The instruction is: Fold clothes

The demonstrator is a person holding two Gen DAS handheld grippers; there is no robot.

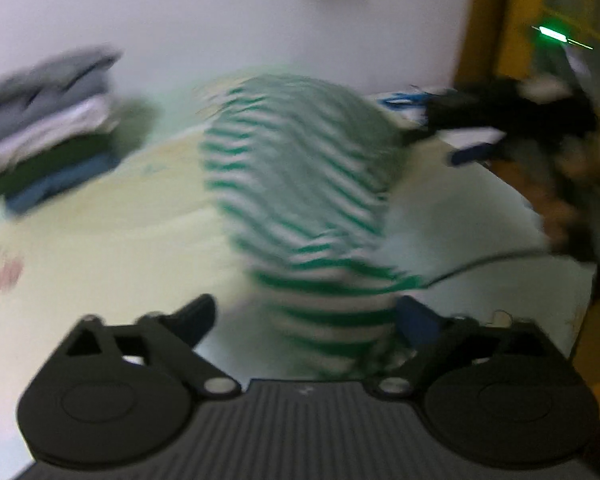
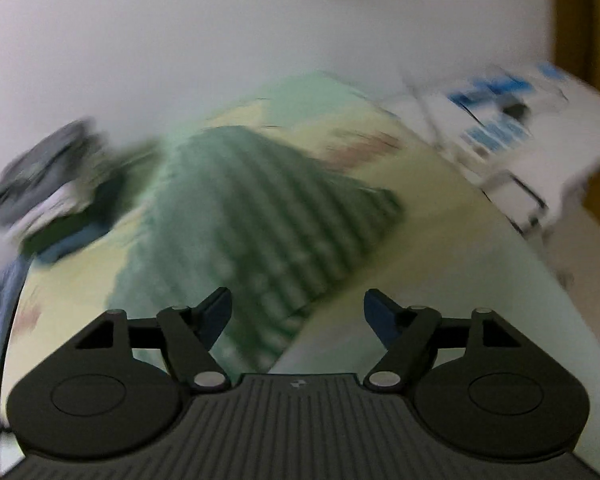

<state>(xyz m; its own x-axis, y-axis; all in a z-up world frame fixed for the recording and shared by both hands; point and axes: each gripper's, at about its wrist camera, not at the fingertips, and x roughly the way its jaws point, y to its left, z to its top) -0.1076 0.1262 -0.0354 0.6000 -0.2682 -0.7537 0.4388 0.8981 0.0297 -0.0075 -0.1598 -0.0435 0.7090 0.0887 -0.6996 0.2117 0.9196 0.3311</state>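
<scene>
A green-and-white striped garment [image 1: 300,184] rises in a blurred hump from the pale bedsheet [image 1: 100,240]. Its near end runs down between the fingers of my left gripper [image 1: 310,314], whose jaws stand wide apart, with the cloth close to the right finger. At the far right of the left wrist view, a blue fingertip [image 1: 470,155] of the right gripper shows beside the garment's far edge. In the right wrist view the garment [image 2: 252,216] lies spread on the sheet. One corner reaches in between the fingers of my open right gripper [image 2: 298,310].
A stack of folded clothes [image 1: 48,132] [image 2: 48,188] sits at the bed's far left against the white wall. A white box with blue print [image 2: 500,120] lies at the far right. Yellow furniture [image 1: 496,20] stands beyond the bed's right edge. A thin cable [image 1: 480,262] crosses the sheet.
</scene>
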